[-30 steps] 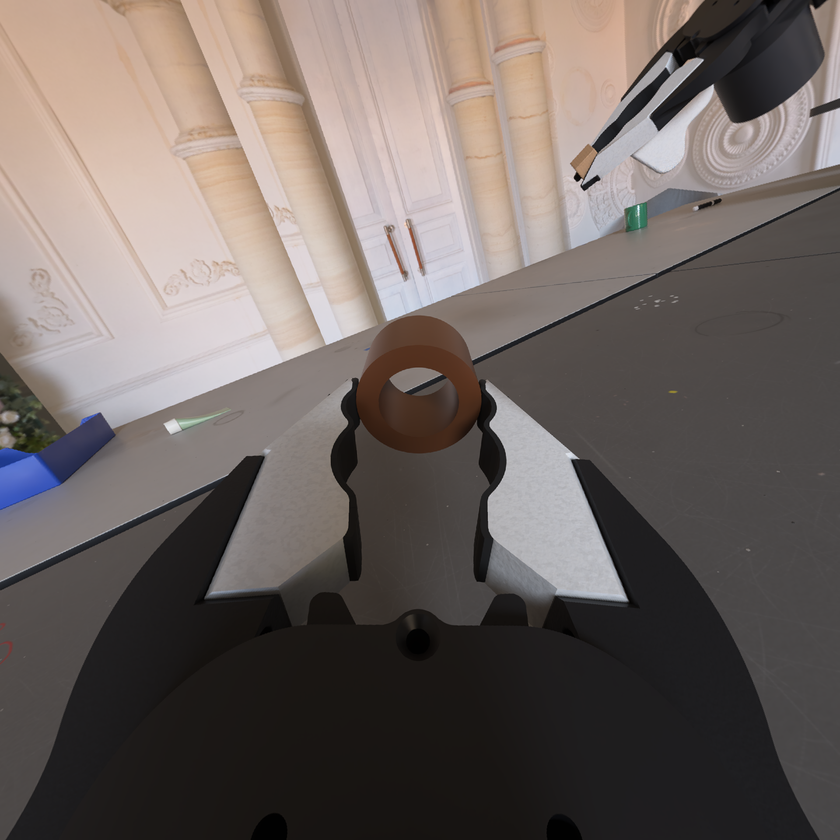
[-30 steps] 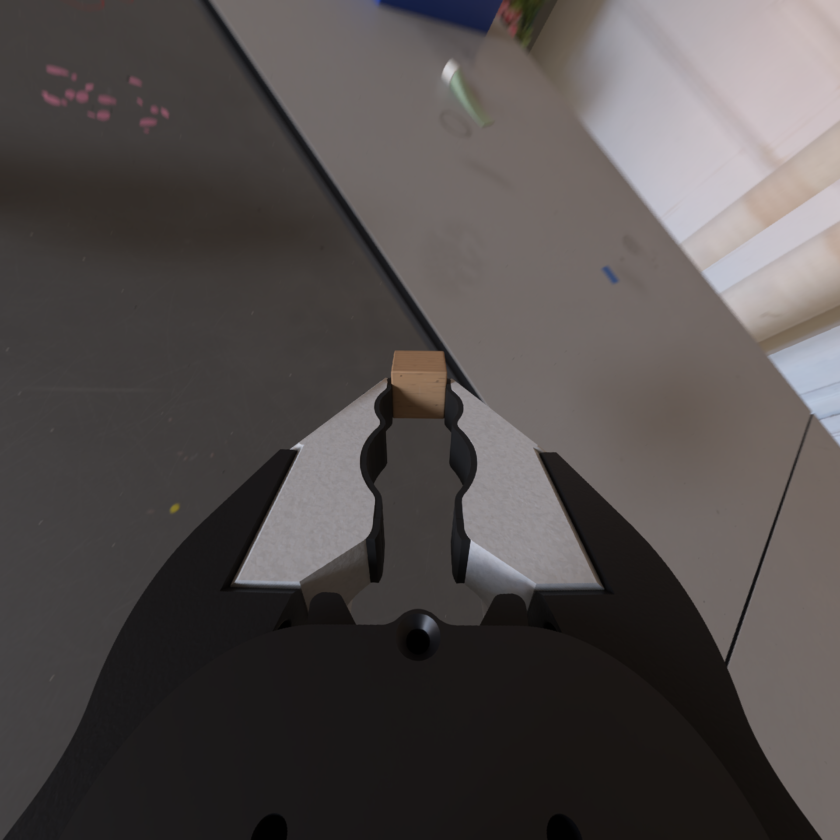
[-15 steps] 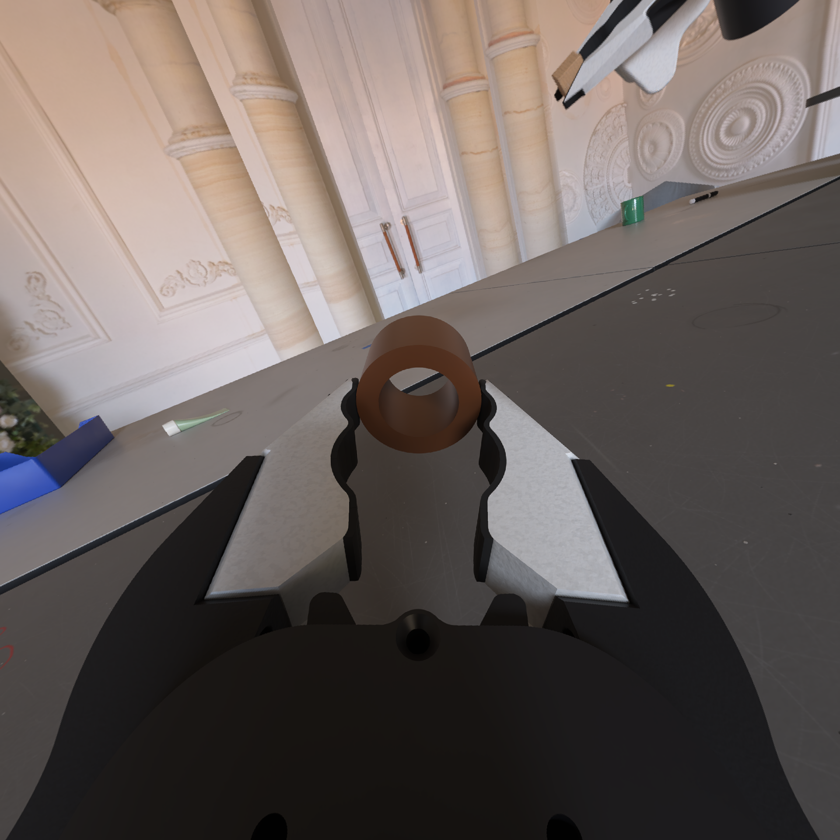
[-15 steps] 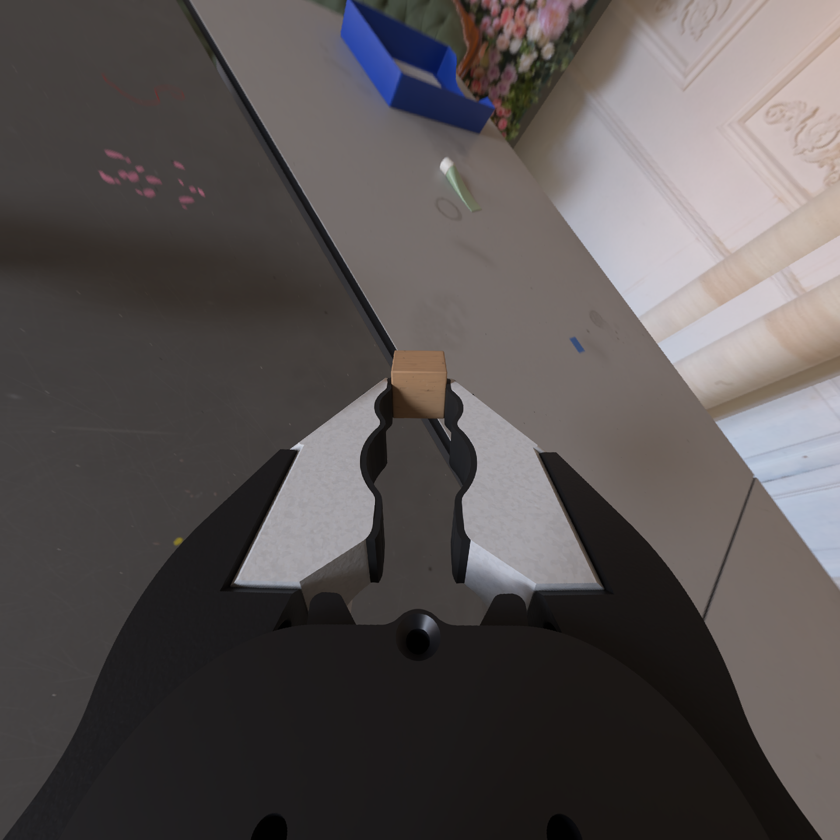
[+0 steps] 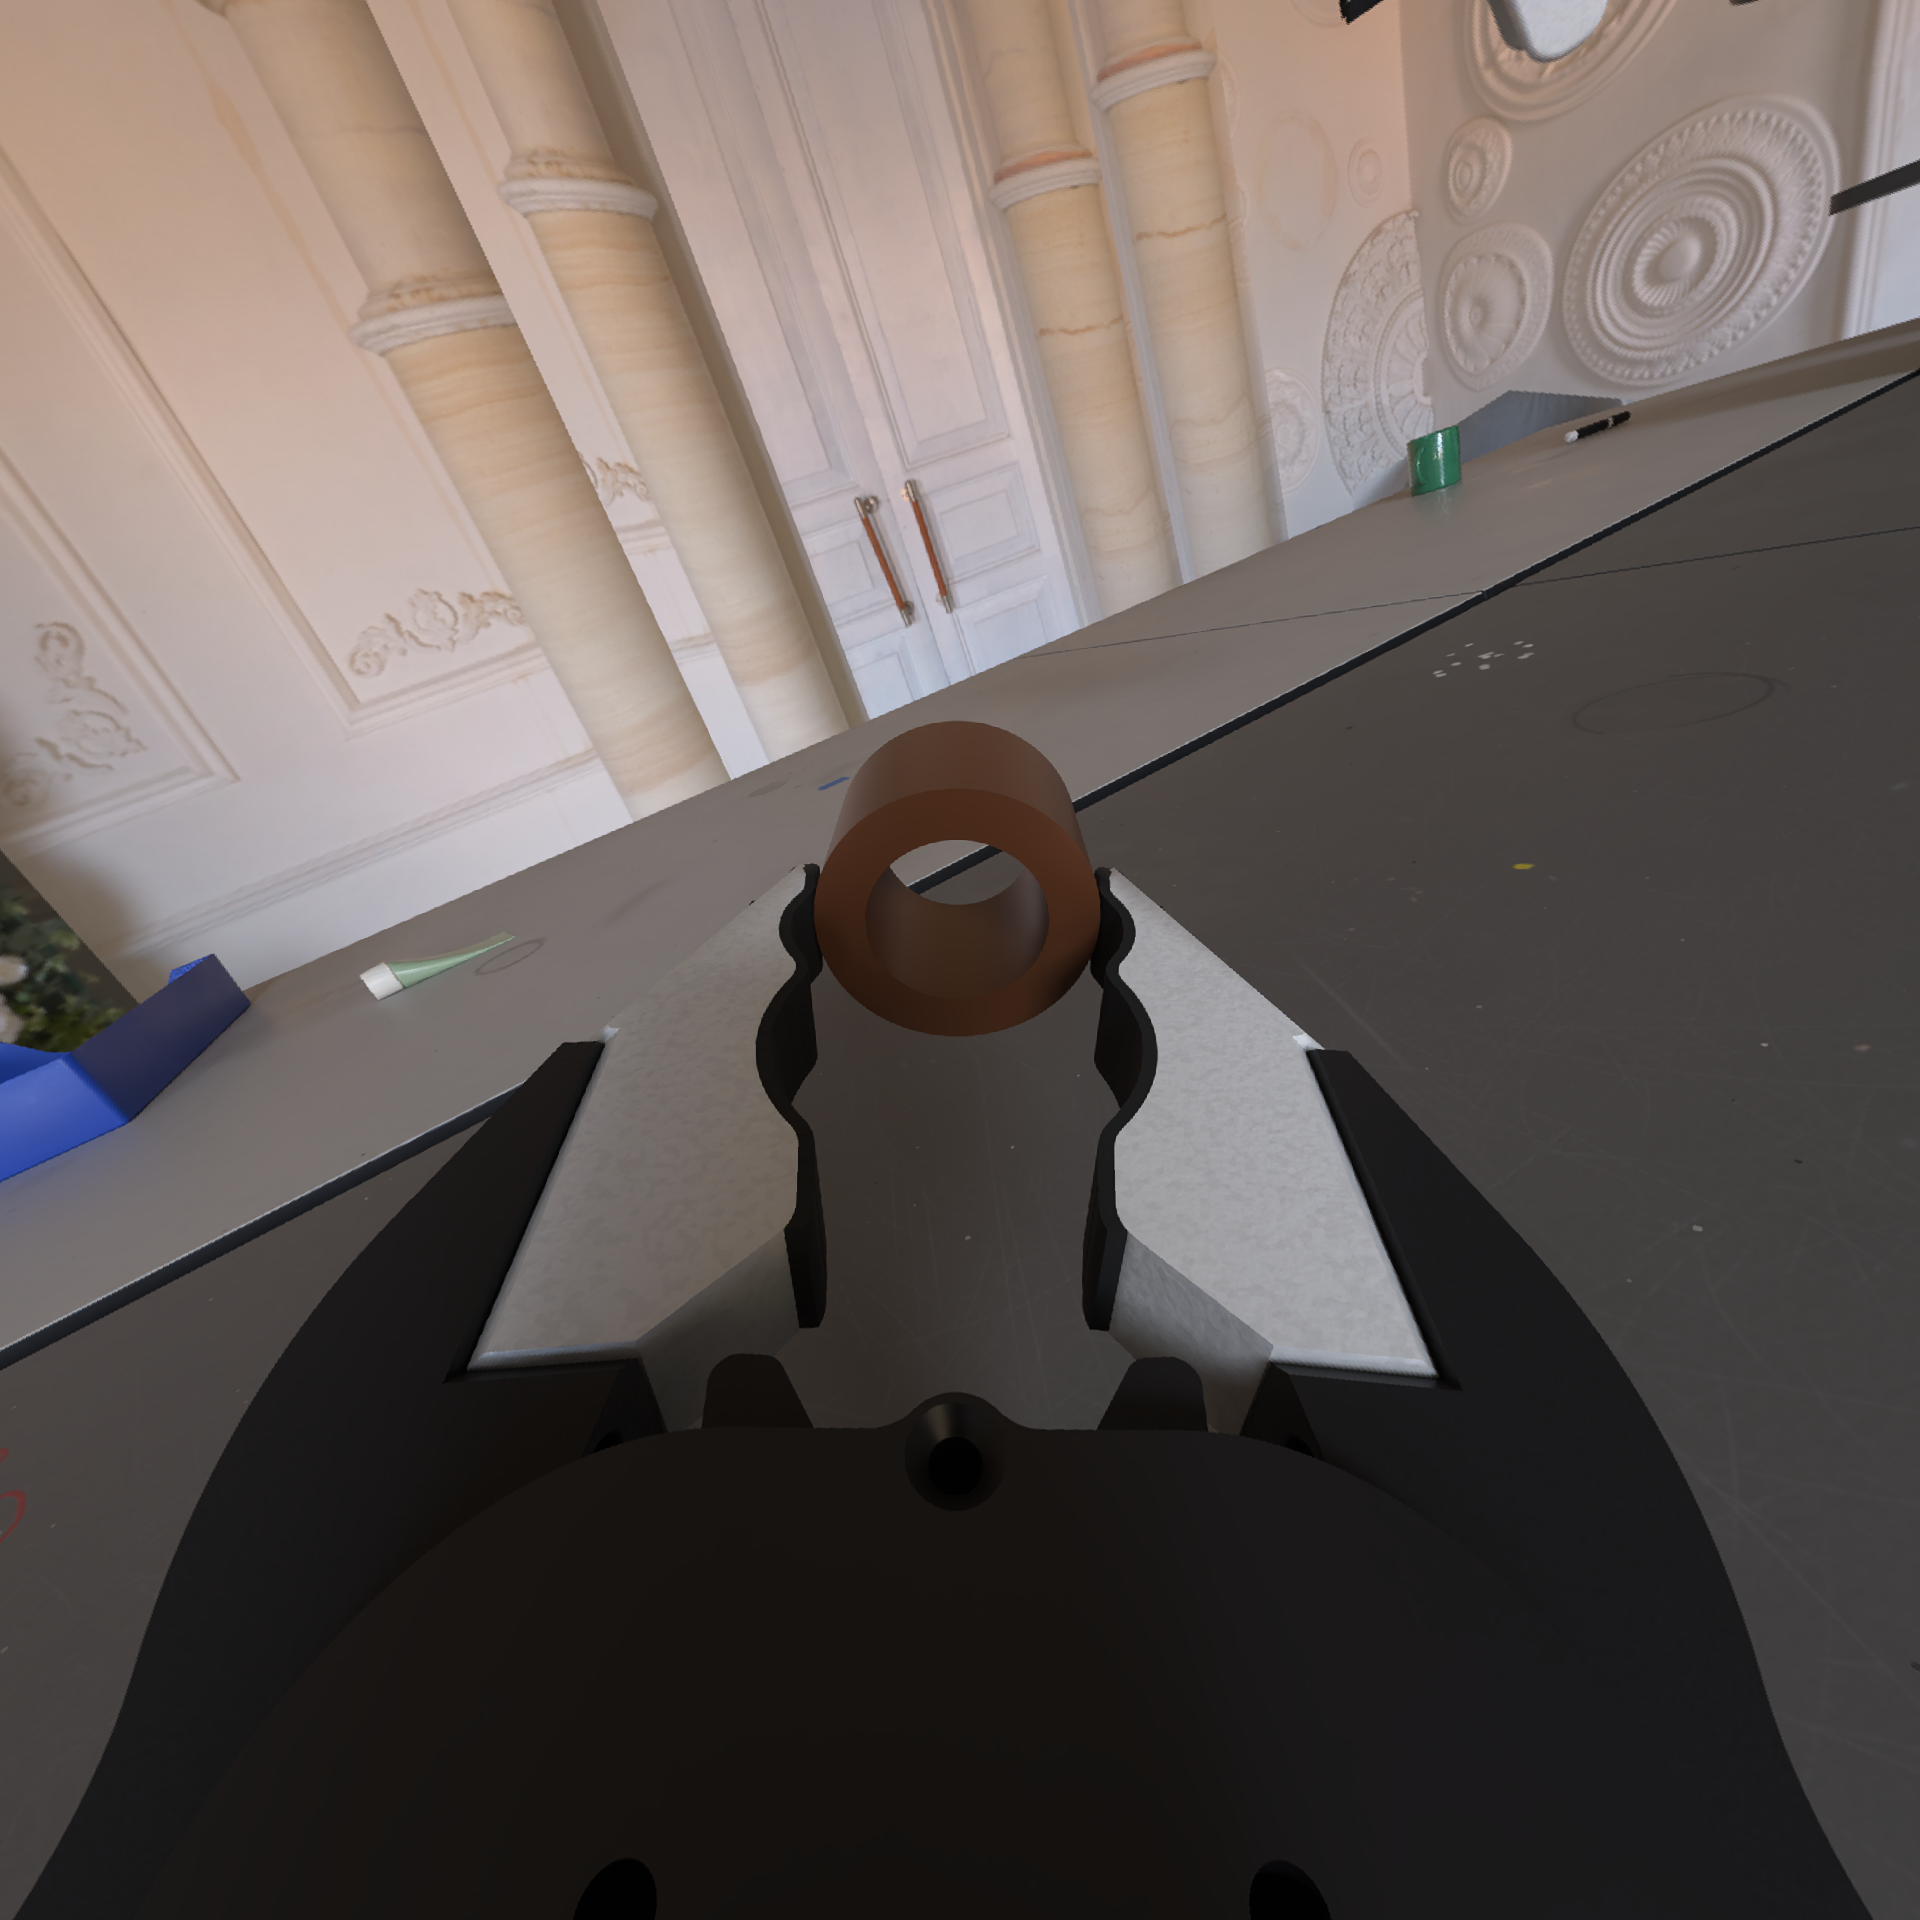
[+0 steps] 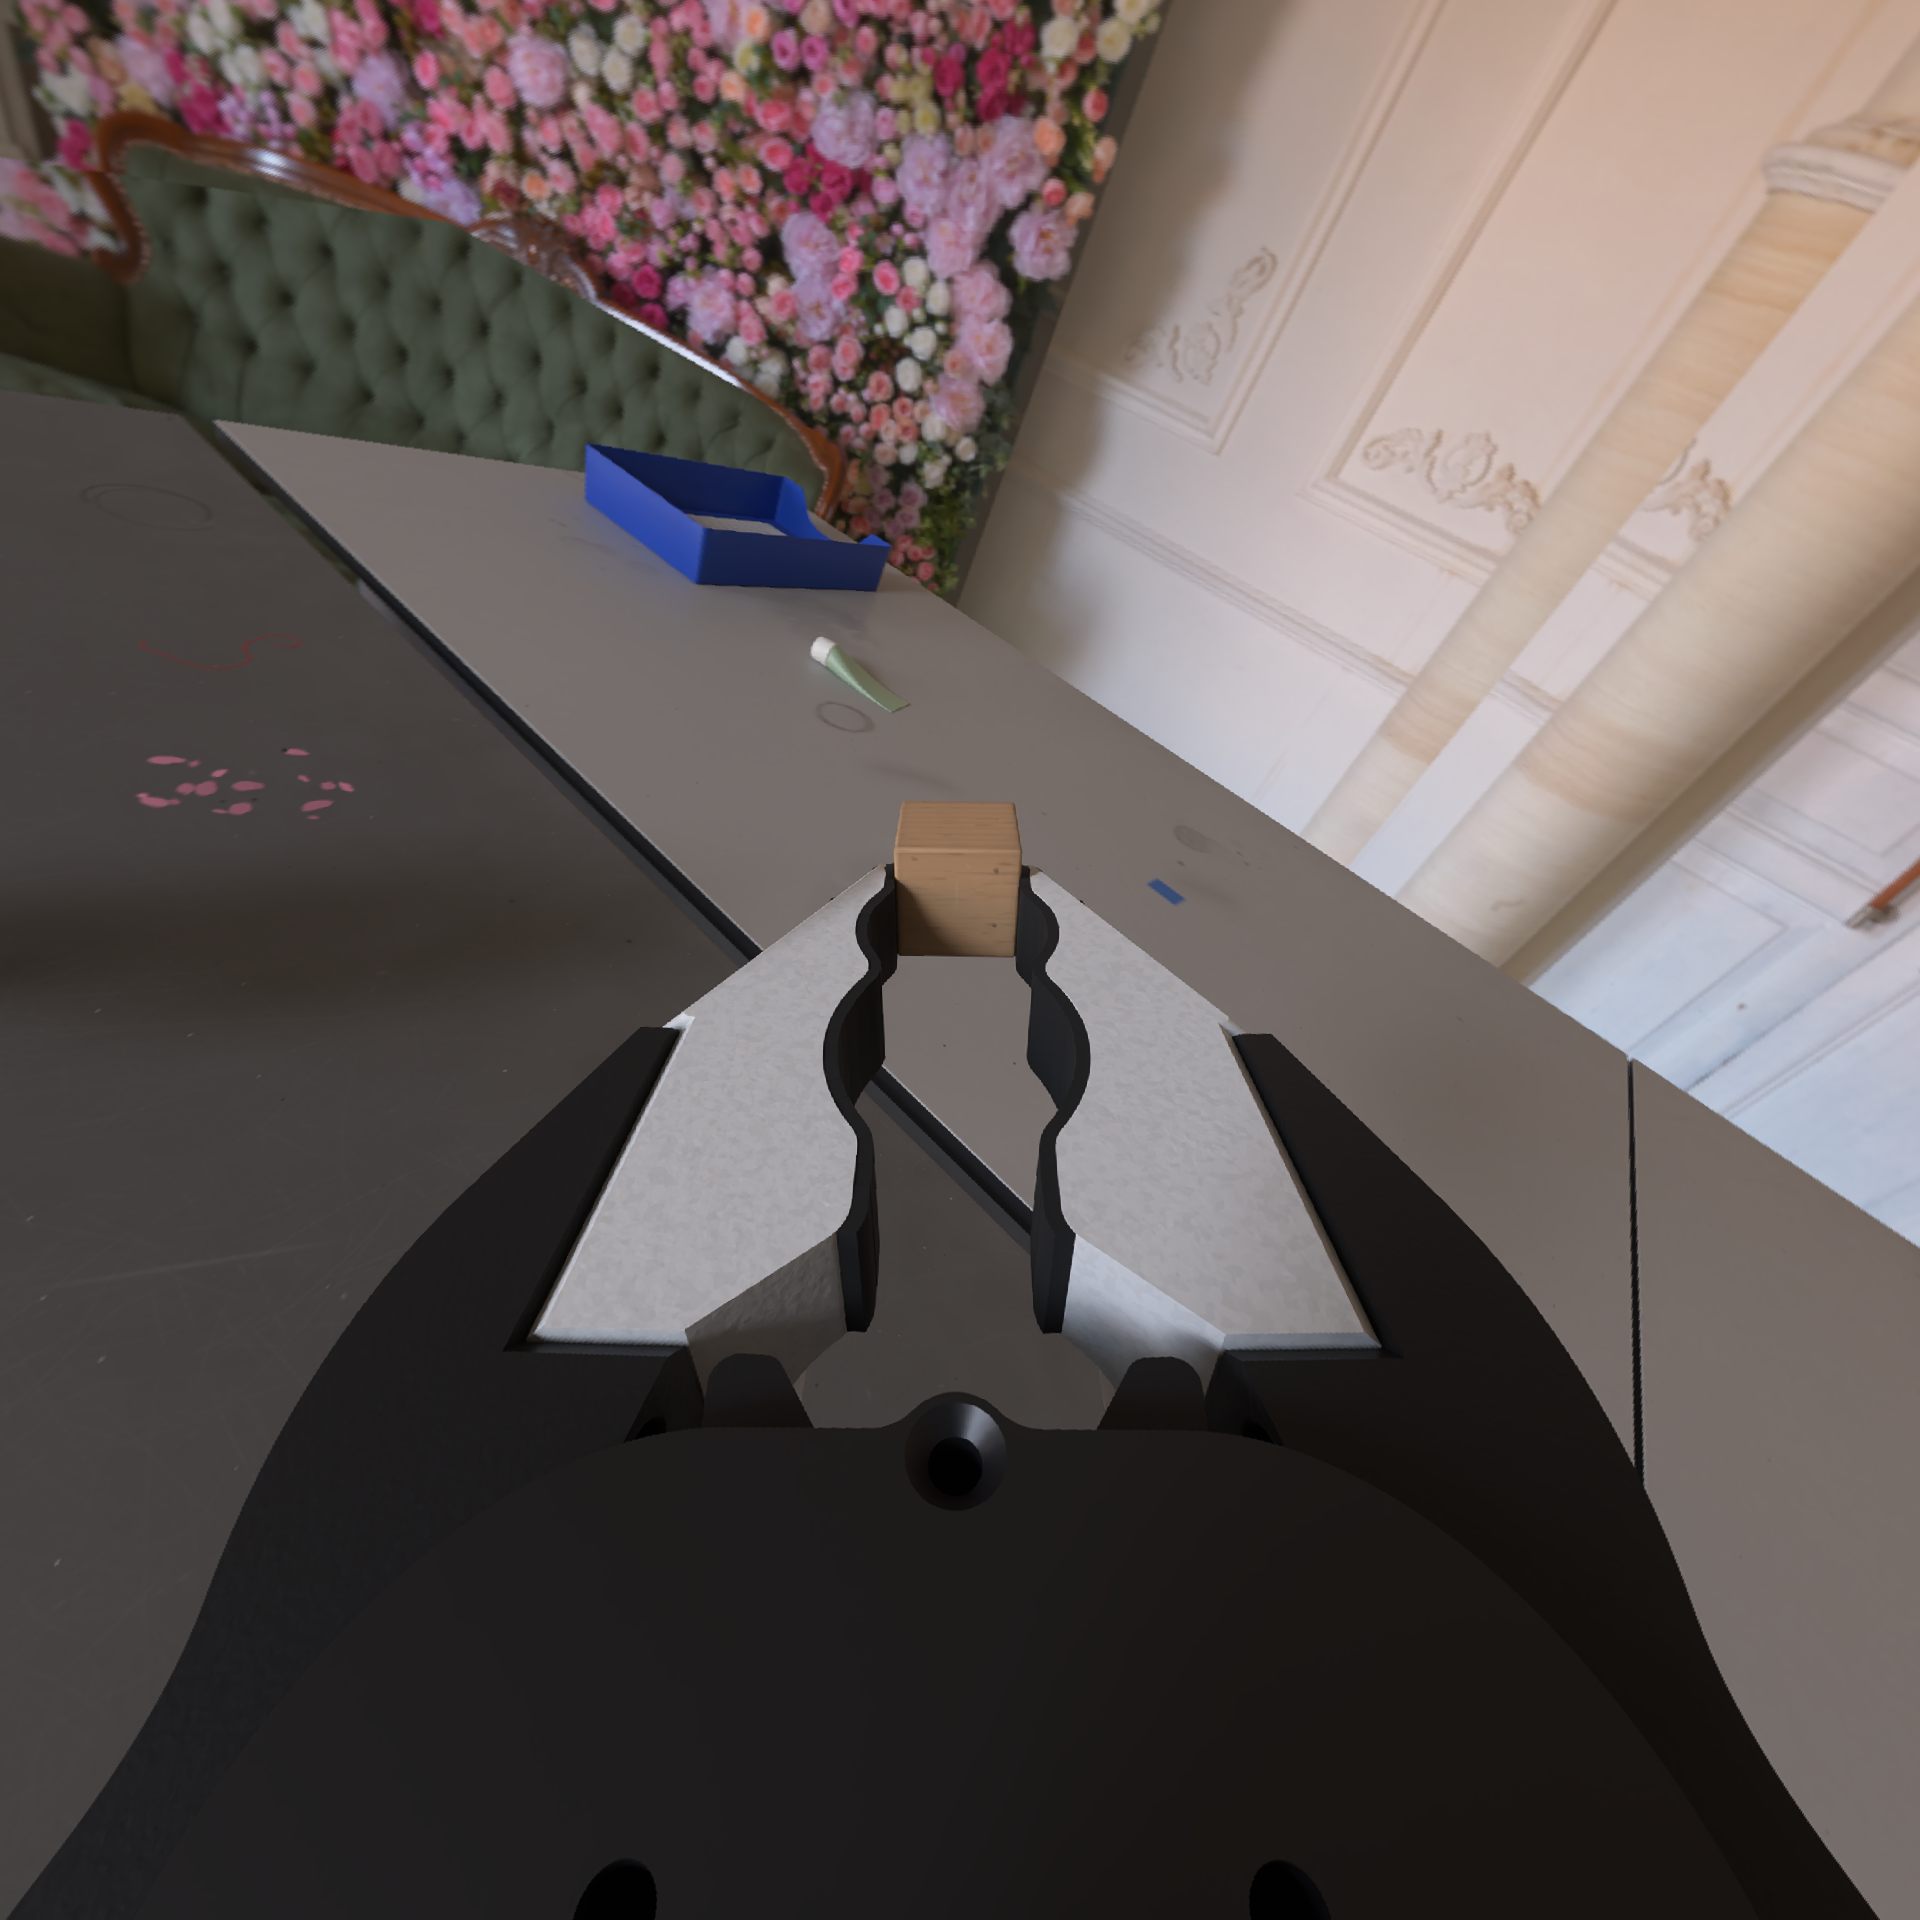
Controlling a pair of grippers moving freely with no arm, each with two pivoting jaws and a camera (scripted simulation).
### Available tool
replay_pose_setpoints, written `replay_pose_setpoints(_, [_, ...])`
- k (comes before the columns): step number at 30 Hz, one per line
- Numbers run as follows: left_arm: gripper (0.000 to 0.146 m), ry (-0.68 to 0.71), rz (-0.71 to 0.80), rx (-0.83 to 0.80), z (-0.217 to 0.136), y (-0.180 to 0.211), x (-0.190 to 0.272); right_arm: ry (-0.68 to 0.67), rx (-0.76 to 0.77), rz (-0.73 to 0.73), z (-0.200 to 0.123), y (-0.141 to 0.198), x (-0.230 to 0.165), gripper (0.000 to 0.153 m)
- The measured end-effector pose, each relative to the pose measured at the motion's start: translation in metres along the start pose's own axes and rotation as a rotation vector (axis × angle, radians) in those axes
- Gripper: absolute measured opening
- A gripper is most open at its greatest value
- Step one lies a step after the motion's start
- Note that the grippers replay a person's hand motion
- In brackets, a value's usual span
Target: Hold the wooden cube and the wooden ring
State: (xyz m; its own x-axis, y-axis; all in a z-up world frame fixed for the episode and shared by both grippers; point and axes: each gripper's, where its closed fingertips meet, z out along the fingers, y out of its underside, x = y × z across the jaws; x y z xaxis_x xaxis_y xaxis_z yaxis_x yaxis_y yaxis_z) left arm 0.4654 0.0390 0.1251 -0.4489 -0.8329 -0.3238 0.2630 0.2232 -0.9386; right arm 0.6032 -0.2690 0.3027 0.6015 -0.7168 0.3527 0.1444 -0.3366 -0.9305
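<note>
My left gripper [image 5: 956,894] is shut on the brown wooden ring [image 5: 961,774]. It holds the ring by its sides above the dark mat [image 5: 1558,987], with the hole facing the camera. My right gripper [image 6: 956,894] is shut on the light wooden cube [image 6: 954,883] at its fingertips, held up above the grey table [image 6: 1247,1039]. In the left wrist view only a sliver of the right gripper's body [image 5: 1543,26] shows at the top edge.
A blue tray [image 6: 727,530] and a green tube [image 6: 857,675] lie on the grey table; both also show in the left wrist view, the tray [image 5: 94,1070] and the tube [image 5: 436,966]. A green mug [image 5: 1434,462] and a black marker [image 5: 1597,426] are far right.
The right gripper has risen with the cube and almost left the top of the left wrist view. Its camera now tilts up to the tray and flower wall. The left gripper barely moved.
</note>
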Motion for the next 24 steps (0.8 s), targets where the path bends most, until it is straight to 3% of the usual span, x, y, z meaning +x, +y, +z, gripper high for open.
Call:
replay_pose_setpoints(7, [0.052, 0.018, 0.017, -0.017, 0.003, 0.002, 0.004, 0.016, -0.045, 0.001, 0.027, 0.016, -0.014, 0.021])
replay_pose_setpoints(11, [0.052, 0.026, 0.036, -0.030, 0.003, 0.004, 0.006, -0.026, 0.041, 0.037, 0.040, 0.004, -0.029, 0.021])
replay_pose_setpoints(18, [0.052, 0.023, 0.011, -0.020, 0.002, 0.002, 0.003, -0.173, 0.135, 0.065, 0.012, -0.013, -0.036, 0.021])
replay_pose_setpoints(21, [0.052, 0.027, 0.010, -0.018, 0.003, 0.002, 0.004, -0.205, 0.028, 0.061, -0.003, 0.006, -0.030, 0.021])
replay_pose_setpoints(24, [0.052, 0.032, 0.018, -0.020, 0.004, 0.002, 0.006, -0.194, -0.205, -0.008, -0.004, 0.046, -0.026, 0.021])
